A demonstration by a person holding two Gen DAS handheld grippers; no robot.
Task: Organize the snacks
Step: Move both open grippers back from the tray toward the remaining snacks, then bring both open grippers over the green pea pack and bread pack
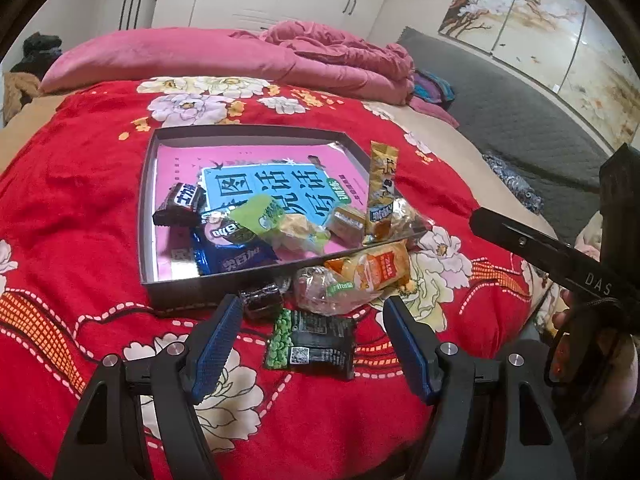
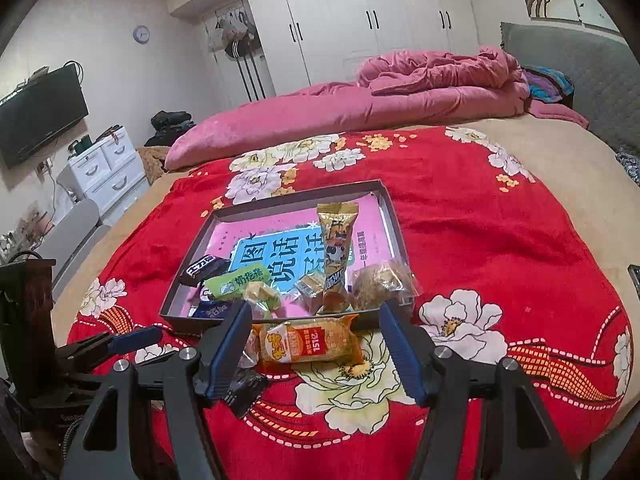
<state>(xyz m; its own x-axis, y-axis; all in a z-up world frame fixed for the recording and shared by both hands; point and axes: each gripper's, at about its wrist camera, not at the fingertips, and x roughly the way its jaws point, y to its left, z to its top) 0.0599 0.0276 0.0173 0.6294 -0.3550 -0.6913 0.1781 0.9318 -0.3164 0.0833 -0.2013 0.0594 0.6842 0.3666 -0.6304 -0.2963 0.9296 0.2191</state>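
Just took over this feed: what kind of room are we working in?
A bedroom, it seems. The snack tray sits on a bed with a red floral blanket and a rumpled pink quilt, white wardrobes behind.

A shallow tray (image 1: 149,184) lies on a blanket (image 1: 80,208) spread over the bed. A booklet (image 1: 240,168) lies flat in the tray, with several snack packets on it toward the near wall. More packets (image 1: 310,344) lie on the blanket just before the tray. A quilt (image 2: 400,92) lies behind.
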